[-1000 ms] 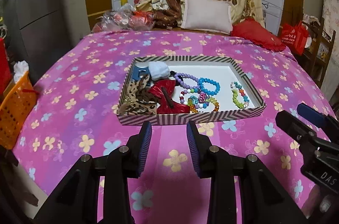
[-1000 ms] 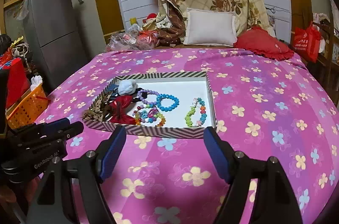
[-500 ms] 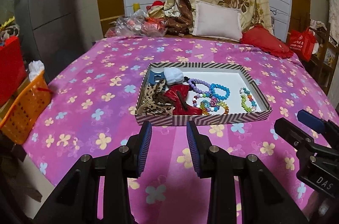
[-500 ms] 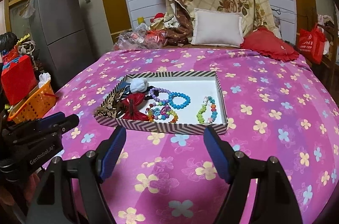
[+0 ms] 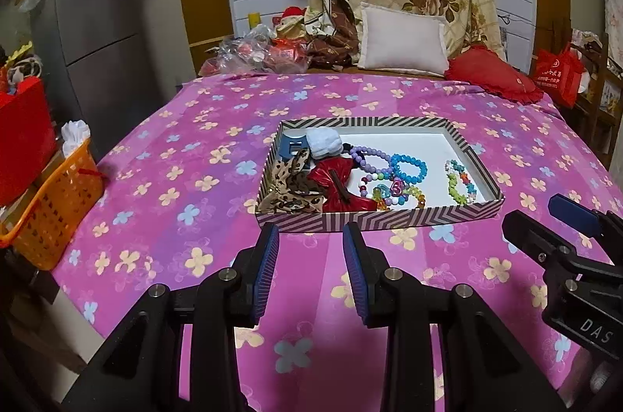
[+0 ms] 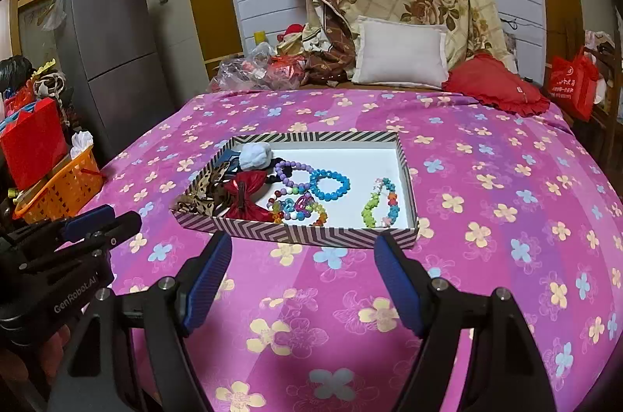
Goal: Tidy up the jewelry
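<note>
left wrist: left tool (image 5: 311, 258) part open, empty, hovering above the bed (image 5: 175, 178) short of the tray (image 5: 373, 219). best go for one bracelet (image 5: 408, 167), clear of the bows (image 5: 342, 186).

right wrist: right tool (image 6: 301, 279) wide open, empty; tray (image 6: 311, 235) holds bows left, bead bracelets (image 6: 381, 203) right.

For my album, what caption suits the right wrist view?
Open right gripper poised before a striped tray of bead bracelets and hair bows on a pink flowered bedspread.
</note>
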Demonstrator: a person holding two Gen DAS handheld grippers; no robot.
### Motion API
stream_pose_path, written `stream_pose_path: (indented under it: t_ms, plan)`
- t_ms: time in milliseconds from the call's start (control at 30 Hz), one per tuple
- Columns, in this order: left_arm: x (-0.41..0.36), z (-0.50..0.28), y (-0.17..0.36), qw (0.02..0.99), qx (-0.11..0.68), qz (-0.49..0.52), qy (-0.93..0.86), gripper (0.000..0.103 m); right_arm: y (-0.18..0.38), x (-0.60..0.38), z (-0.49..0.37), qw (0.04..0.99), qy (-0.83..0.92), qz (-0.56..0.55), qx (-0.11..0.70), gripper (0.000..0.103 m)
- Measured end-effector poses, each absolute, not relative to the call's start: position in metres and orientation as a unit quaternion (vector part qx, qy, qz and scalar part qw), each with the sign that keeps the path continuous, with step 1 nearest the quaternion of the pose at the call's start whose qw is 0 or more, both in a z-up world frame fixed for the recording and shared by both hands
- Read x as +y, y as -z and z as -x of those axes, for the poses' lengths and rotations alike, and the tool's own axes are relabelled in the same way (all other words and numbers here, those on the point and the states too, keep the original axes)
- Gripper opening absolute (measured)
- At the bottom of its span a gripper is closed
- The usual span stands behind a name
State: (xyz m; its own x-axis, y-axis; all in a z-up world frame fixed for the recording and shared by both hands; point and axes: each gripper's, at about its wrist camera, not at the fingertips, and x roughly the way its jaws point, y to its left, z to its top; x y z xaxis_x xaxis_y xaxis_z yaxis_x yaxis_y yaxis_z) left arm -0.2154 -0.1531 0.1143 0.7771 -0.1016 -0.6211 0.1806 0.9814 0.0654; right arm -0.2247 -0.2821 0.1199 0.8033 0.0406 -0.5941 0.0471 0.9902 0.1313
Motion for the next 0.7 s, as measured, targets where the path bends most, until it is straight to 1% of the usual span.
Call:
stream_pose_path:
  t_ms: [700]
  plan:
    - [-0.1531,0.2150,-0.1195,0.944,0.317,-0.055,0.077,0.038,-0.1201,-0.2767,0.2223,0.947,-0.001,-0.067,0.313,0.081]
